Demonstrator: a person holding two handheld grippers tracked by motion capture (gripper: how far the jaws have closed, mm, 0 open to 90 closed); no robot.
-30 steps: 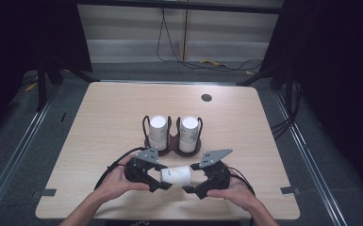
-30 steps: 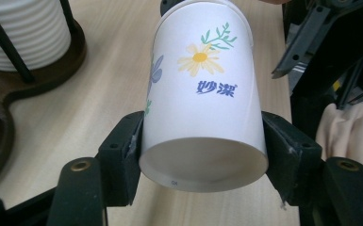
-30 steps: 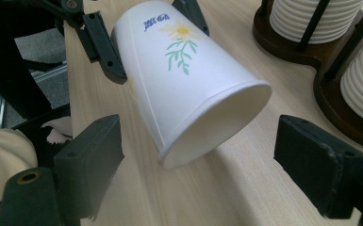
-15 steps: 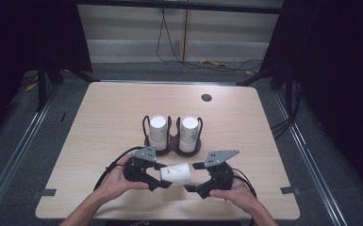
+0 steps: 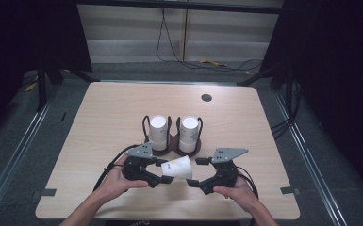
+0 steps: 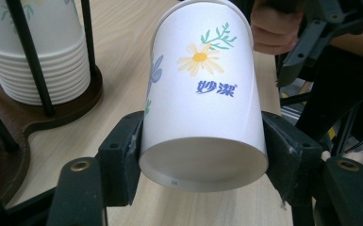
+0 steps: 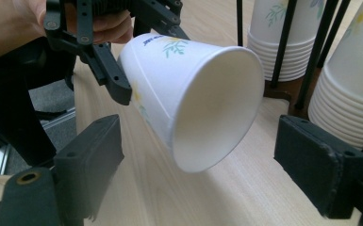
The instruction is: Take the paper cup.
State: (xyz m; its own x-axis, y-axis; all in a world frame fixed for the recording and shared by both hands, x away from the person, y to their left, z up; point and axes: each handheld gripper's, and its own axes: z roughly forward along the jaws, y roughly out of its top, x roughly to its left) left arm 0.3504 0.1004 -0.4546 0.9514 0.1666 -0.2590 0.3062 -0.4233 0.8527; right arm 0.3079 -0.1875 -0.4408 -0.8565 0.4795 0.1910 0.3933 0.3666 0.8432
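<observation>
A white paper cup (image 5: pixel 177 168) printed with flowers and blue lettering lies on its side just above the table, near its front edge. My left gripper (image 5: pixel 162 172) is shut on it, and in the left gripper view both pads clamp the cup (image 6: pixel 202 103) near its base, with the left gripper (image 6: pixel 202 155) around that end. The cup's wide end (image 7: pixel 207 103) points at my right gripper (image 7: pixel 205 165), which stands open with its jaws on either side of that end and apart from it. From above, the right gripper (image 5: pixel 194 172) sits just right of the cup.
A dark wooden holder (image 5: pixel 172 146) with black wire posts stands behind the grippers and carries two stacks of upturned cups (image 5: pixel 158 129) (image 5: pixel 189 131). A round cable hole (image 5: pixel 206 98) sits at the table's far right. Bare tabletop lies left and right of the hands.
The right gripper has eased slightly to the right, away from the cup. The left gripper keeps its hold and the cup has barely shifted.
</observation>
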